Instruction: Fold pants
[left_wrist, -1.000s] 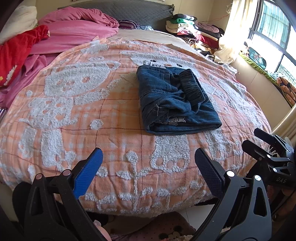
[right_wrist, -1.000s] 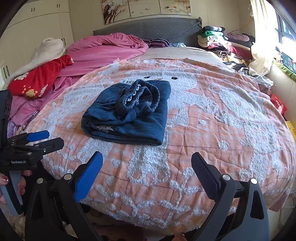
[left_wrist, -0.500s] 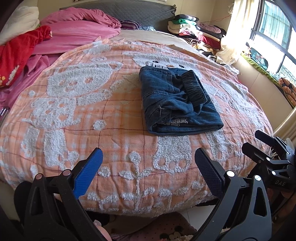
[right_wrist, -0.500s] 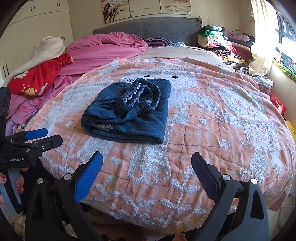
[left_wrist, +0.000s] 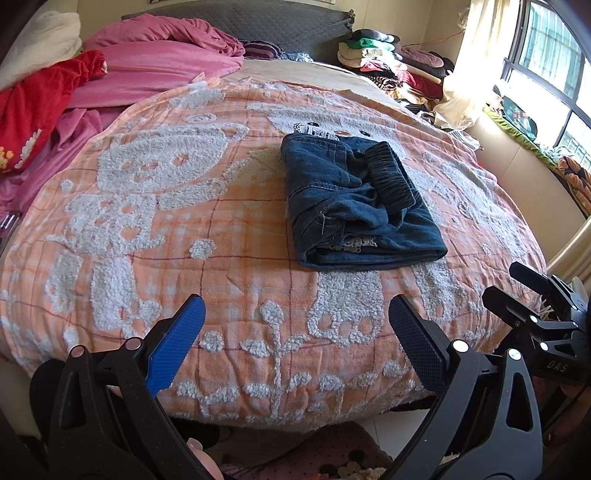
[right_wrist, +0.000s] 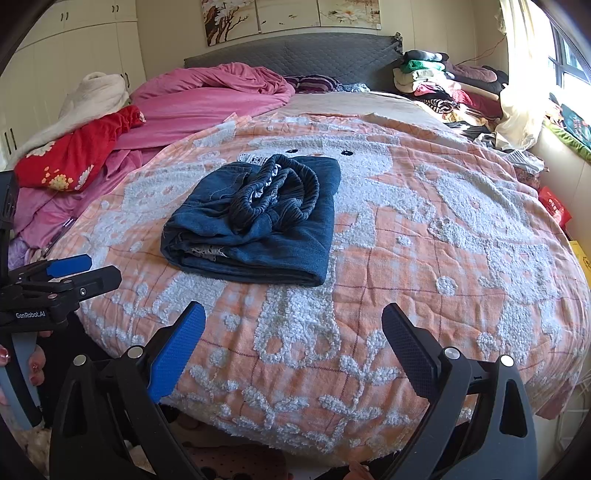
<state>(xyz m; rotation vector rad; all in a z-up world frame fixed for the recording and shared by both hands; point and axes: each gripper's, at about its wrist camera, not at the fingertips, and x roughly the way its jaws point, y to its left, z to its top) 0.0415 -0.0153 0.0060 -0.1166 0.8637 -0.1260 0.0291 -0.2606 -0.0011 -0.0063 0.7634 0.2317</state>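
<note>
Hidden inside the folded pants (left_wrist: 354, 206), past the fingers: inner layers and pale lining. Cut off at the edge: red blanket (left_wrist: 33, 110), window (left_wrist: 554, 62).

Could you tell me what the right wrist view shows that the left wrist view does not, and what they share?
Only the right wrist view shows the wall paintings, the white cupboards and the left gripper from the side. Only the left wrist view shows the window panes and the right gripper from the side. Both show the folded pants lying on the orange blanket, the pink quilt, the clothes pile, and an open, empty gripper near the bed's foot.
</note>
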